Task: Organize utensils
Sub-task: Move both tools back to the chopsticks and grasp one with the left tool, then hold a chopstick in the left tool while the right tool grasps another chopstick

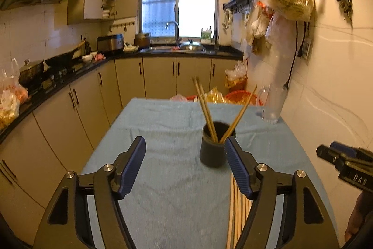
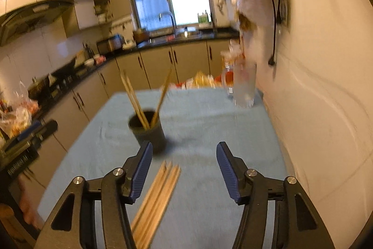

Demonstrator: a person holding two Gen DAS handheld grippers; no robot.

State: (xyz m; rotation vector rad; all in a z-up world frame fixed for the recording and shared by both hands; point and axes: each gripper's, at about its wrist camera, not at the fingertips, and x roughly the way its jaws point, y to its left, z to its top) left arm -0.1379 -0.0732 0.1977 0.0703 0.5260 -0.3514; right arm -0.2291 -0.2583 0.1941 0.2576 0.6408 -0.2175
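Observation:
A dark round cup [image 1: 213, 146] stands on the blue cloth of the table [image 1: 167, 123] and holds three wooden chopsticks [image 1: 205, 106]. My left gripper [image 1: 185, 144] is open and empty, just short of the cup, which stands by its right finger. Several loose chopsticks [image 1: 236, 209] lie on the cloth under that finger. In the right wrist view the cup [image 2: 148, 132] is ahead to the left and the loose chopsticks [image 2: 156, 200] lie below my open, empty right gripper [image 2: 184, 151]. The right gripper [image 1: 345, 162] also shows at the left view's right edge.
A clear glass jar [image 1: 272, 104] stands at the table's far right corner by the wall [image 1: 331, 85]. Orange baskets and bags [image 1: 235, 95] sit beyond the far edge. Kitchen cabinets and a dark counter [image 1: 70, 81] run along the left. Bags hang on the right wall.

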